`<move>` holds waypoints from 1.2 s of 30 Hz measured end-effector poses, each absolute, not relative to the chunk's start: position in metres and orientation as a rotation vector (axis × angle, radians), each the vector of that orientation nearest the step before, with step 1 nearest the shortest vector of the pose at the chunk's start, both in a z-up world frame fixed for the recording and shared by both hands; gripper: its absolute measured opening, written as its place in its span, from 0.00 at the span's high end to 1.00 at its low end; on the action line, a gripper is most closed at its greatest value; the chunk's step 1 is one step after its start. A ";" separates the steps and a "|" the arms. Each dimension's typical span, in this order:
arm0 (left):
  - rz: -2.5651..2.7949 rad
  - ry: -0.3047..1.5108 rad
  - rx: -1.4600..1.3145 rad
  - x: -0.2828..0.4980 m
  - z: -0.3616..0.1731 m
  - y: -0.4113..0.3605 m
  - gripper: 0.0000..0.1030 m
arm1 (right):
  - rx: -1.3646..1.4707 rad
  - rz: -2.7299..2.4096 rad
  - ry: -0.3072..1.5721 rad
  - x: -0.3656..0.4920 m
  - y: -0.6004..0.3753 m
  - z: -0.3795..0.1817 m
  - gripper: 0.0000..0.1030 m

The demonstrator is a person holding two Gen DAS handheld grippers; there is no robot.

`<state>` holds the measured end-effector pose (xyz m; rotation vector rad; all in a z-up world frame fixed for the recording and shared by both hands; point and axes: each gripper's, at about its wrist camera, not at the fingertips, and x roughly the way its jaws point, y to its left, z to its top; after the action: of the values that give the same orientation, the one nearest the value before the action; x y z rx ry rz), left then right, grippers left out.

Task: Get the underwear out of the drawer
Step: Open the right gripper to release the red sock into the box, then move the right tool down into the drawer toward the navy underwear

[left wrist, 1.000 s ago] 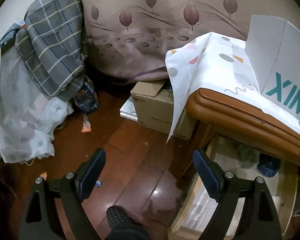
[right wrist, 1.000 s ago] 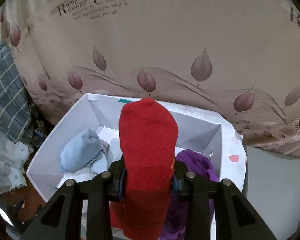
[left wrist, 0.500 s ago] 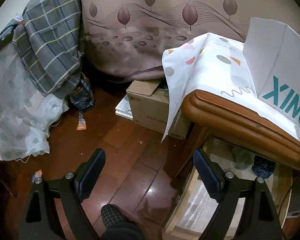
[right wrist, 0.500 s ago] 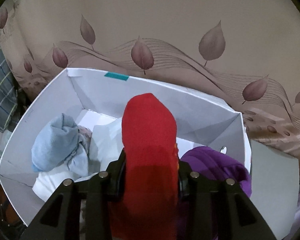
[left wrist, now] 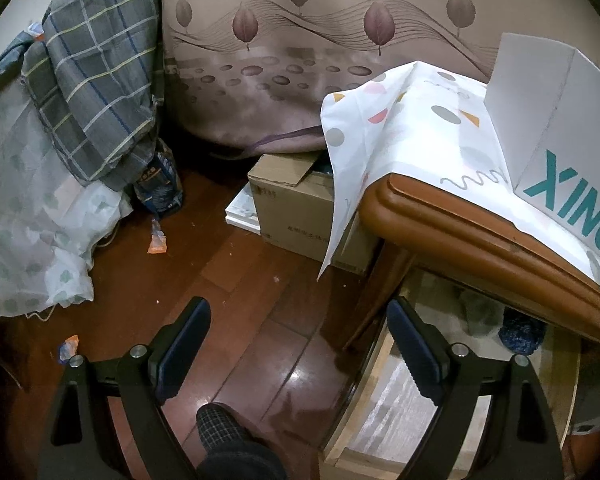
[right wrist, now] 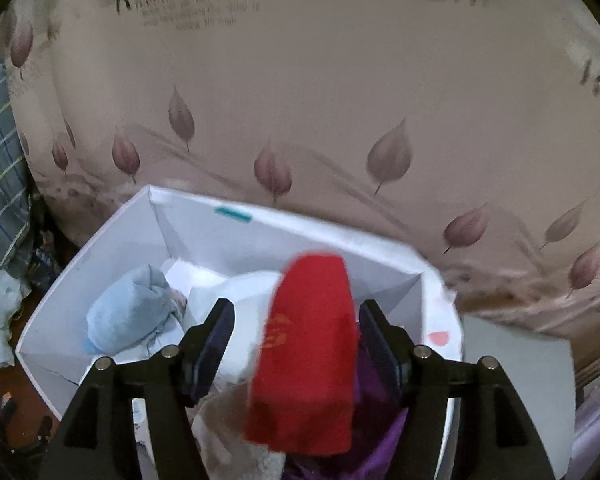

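Dropping the red underwear into the white box on the worktop: right gripper sits over the box, jaws opening, pads looking clear of the cloth, which is still between them and blurred, so I judge it is falling onto the light blue garment and purple garment already inside. Left gripper hangs wide apart and empty over the wood floor, beside the open drawer, probably parked ready for the next grab
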<state>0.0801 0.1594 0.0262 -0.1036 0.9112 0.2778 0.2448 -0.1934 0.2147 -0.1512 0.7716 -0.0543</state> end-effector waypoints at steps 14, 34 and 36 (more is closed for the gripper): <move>0.339 0.914 -0.150 0.079 0.027 0.178 0.15 | -0.623 0.158 0.542 0.035 -0.127 0.186 0.36; 0.348 0.906 -0.106 0.083 0.027 0.174 0.14 | -1.097 0.317 0.777 0.071 -0.086 -0.080 0.61; 0.345 0.908 -0.103 0.084 0.026 0.172 0.14 | -1.144 0.317 0.785 0.079 -0.084 -0.098 0.61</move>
<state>0.0836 0.1718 0.0261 -0.1030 0.9075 0.3453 0.0790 -0.0840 -0.0976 -1.1440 0.7847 0.3171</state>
